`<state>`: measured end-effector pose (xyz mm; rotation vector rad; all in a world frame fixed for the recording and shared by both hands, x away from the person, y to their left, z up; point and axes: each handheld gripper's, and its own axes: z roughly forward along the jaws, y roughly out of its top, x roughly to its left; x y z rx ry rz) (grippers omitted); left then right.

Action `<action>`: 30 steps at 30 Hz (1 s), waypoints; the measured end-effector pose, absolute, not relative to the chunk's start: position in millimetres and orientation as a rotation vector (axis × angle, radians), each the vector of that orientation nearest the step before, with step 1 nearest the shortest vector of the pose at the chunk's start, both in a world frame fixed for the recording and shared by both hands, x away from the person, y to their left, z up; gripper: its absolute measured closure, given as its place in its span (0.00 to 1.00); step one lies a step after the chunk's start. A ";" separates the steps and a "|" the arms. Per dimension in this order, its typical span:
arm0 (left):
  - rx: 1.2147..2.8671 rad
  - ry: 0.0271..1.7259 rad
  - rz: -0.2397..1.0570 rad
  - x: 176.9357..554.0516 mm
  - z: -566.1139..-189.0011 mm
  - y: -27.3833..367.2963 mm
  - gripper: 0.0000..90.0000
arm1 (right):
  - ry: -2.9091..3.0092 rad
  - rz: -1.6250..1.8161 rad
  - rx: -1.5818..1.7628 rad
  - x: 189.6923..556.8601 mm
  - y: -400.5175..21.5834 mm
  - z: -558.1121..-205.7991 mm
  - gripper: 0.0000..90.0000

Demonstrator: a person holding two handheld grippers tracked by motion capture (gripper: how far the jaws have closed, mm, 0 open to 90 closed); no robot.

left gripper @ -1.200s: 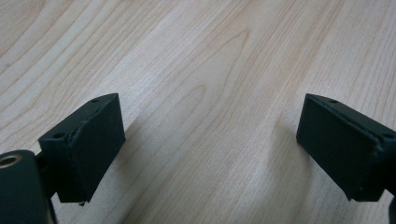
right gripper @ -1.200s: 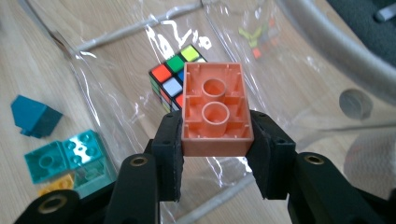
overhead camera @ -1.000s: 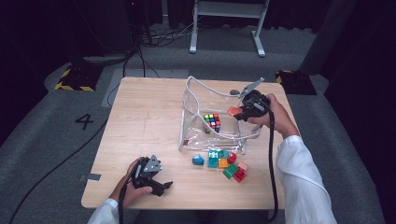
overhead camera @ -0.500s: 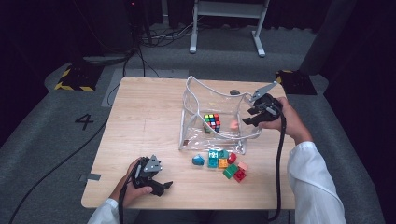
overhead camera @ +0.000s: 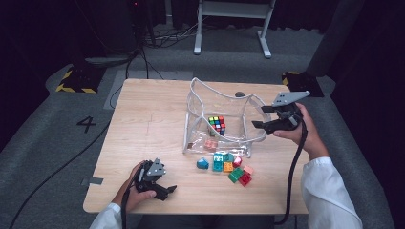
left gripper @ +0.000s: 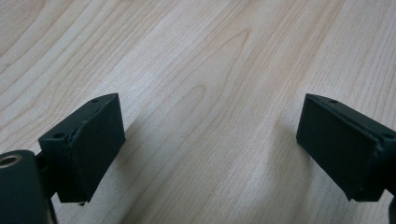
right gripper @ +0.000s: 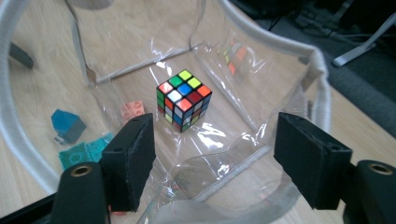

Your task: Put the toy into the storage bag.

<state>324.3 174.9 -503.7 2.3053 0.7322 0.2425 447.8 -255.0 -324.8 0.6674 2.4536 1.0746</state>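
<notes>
My right claw (right gripper: 212, 161), jaws just spread apart and empty, could snag the floppy clear bag (right gripper: 261, 116) and tip it over.

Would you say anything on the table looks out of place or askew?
Mildly. The clear bag sags unevenly, its rim buckled. It holds the puzzle cube and one pink brick, while the other bricks and a blue piece lie loose on the table just outside it.

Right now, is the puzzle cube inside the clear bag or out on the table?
Inside: the puzzle cube sits on the floor of the clear bag, walls around it.
</notes>
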 end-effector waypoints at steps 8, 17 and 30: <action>2.305 0.732 0.243 324.3 -503.6 174.9 0.09 | 2.321 1.177 0.705 421.0 -273.6 -315.5 0.28; 2.307 0.739 0.242 323.8 -503.5 174.9 0.09 | 2.241 1.201 0.710 388.7 -291.6 -321.2 0.28; 2.304 0.743 0.240 323.2 -503.6 174.9 0.09 | 2.222 1.244 0.726 342.1 -308.8 -360.5 0.31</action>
